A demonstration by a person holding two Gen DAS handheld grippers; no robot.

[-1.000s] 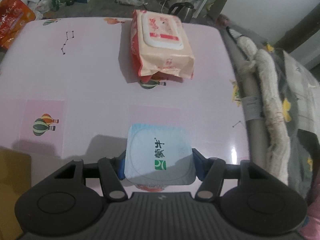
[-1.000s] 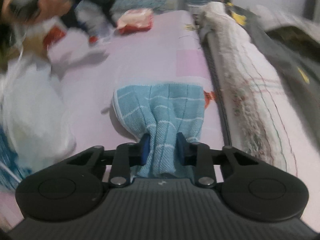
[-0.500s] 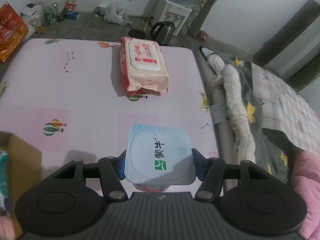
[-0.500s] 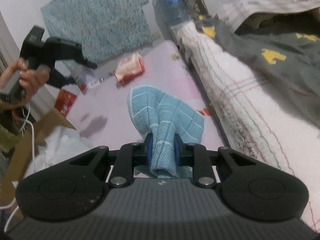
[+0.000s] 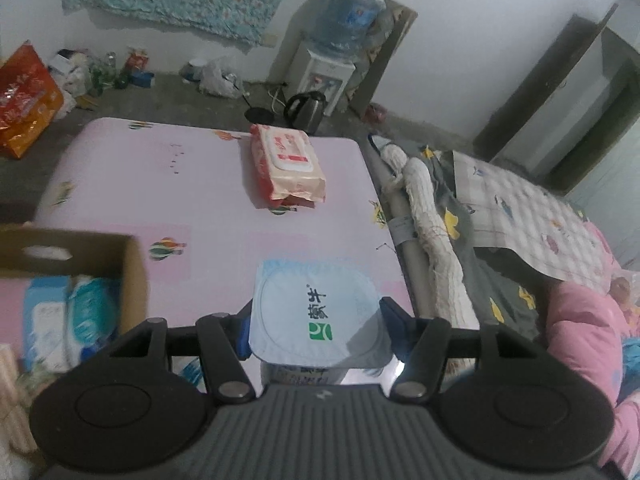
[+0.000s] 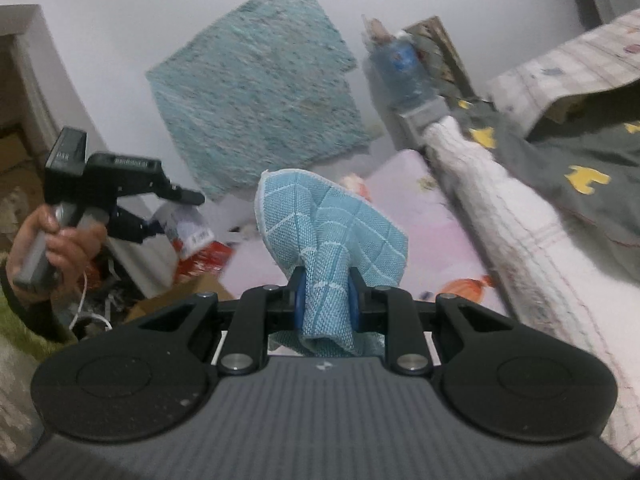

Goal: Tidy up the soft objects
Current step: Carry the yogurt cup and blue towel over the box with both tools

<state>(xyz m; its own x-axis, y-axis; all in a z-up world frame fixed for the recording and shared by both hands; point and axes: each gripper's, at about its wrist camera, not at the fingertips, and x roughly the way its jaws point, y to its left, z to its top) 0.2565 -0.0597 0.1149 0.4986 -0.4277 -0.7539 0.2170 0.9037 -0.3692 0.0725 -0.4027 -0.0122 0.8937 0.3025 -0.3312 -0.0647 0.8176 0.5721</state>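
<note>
at the left edge of the left wrist view stands an open brown cardboard box [image 5: 132, 264] with a cut-out handle slot in its wall; inside it lie two soft blue-and-white plastic packs [image 5: 68, 320], packed side by side and blurred.

the left gripper [image 5: 316, 320] is clamped at a medium width on a square light-blue foil-lidded yogurt cup [image 5: 312, 316] with a green logo and dark printed characters; its blue pads press the cup's two sides, and the cup hangs above the pink glossy tabletop [image 5: 160, 184], which carries small balloon prints. further back on that table lies a soft, crinkled peach-and-red wet-wipe pack [image 5: 286, 168] with a white rigid flap lid, apart from everything else.

the right gripper [image 6: 326, 300] is pinched narrow on a light-blue woven cloth [image 6: 332, 228] with white grid lines. the cloth bunches into a tight neck between the blue pads and fans out above them, lifted clear of the table. at the left of this view a hand [image 6: 52, 244] grips the other tool's grey handle.

beside the table runs a white, fuzzy rolled blanket [image 5: 432, 232] against grey bedding with yellow shapes.
</note>
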